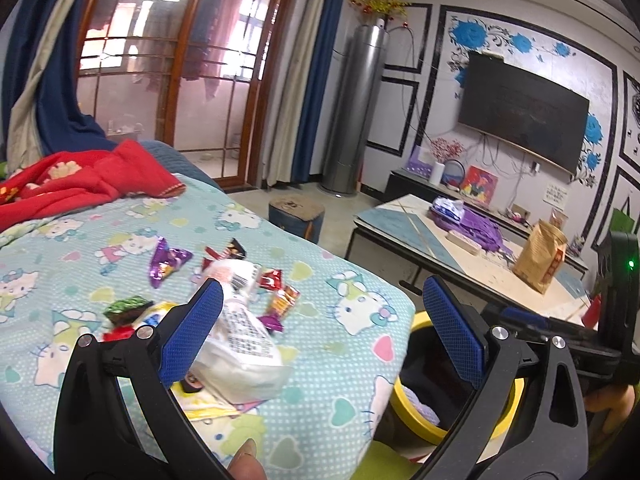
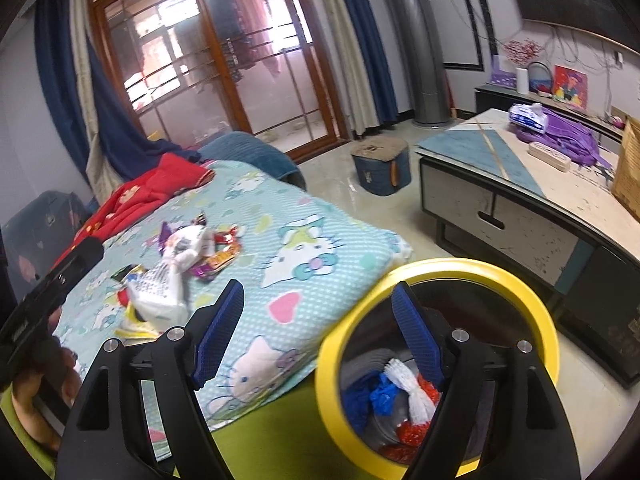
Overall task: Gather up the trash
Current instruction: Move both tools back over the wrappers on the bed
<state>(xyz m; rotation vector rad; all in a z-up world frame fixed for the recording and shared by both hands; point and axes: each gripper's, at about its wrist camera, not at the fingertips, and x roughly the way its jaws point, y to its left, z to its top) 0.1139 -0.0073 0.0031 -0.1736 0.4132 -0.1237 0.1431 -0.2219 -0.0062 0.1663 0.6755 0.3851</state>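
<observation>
Trash lies in a heap on the cat-print bed sheet (image 1: 352,356): a white printed plastic bag (image 1: 244,332), a purple wrapper (image 1: 166,262), red and orange wrappers (image 1: 280,292) and a green one (image 1: 128,306). My left gripper (image 1: 322,282) hangs open above the bed's edge. Its left finger (image 1: 196,332) is just in front of the white bag, and nothing sits between the pads. My right gripper (image 2: 319,285) is also open and holds nothing, with its right finger over the yellow-rimmed bin (image 2: 440,270). Blue, white and red trash (image 2: 404,396) lies inside the bin. The white bag (image 2: 168,280) also shows from this side.
A red blanket (image 1: 80,184) lies at the far end of the bed. Beyond the bin stands a low table (image 2: 500,208) with a brown paper bag (image 1: 540,256) and purple cloth (image 2: 568,136). A small blue stool (image 2: 380,168) sits on the floor. A thumb (image 1: 244,460) shows below.
</observation>
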